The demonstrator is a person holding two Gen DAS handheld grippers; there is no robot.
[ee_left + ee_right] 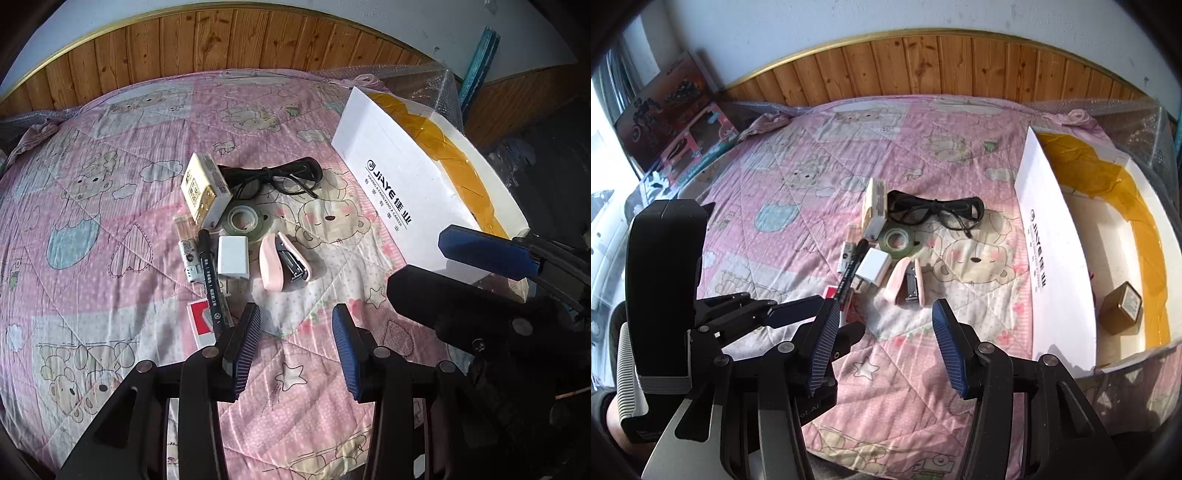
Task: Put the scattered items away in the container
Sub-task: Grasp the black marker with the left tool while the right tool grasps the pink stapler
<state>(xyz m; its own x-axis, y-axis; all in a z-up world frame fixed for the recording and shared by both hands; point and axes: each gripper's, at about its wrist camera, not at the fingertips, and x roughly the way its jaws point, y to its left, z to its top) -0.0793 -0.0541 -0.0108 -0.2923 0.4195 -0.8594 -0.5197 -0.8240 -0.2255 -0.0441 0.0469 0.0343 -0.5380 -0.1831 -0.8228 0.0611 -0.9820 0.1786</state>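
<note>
Scattered items lie mid-quilt: a pink stapler (282,264) (907,282), a white charger (232,258) (873,271), a tape roll (245,219) (897,240), black glasses (280,179) (936,210), a cream box (205,192) (875,210), a black marker (210,280) (851,269) and a red-and-white card (201,317). The white container (406,206) (1056,258) stands open on the right, holding a small brown box (1121,308). My left gripper (297,350) is open just short of the stapler, nothing in it. My right gripper (886,349) is also open and empty, near the stapler.
The pink bear-print quilt (110,229) covers the bed against a wood-panelled wall (923,70). Toy cartons (676,122) lean at the far left. Bubble wrap (1137,122) lines the bed's far edge behind the container. The right gripper's blue finger (487,254) overlaps the container's near corner.
</note>
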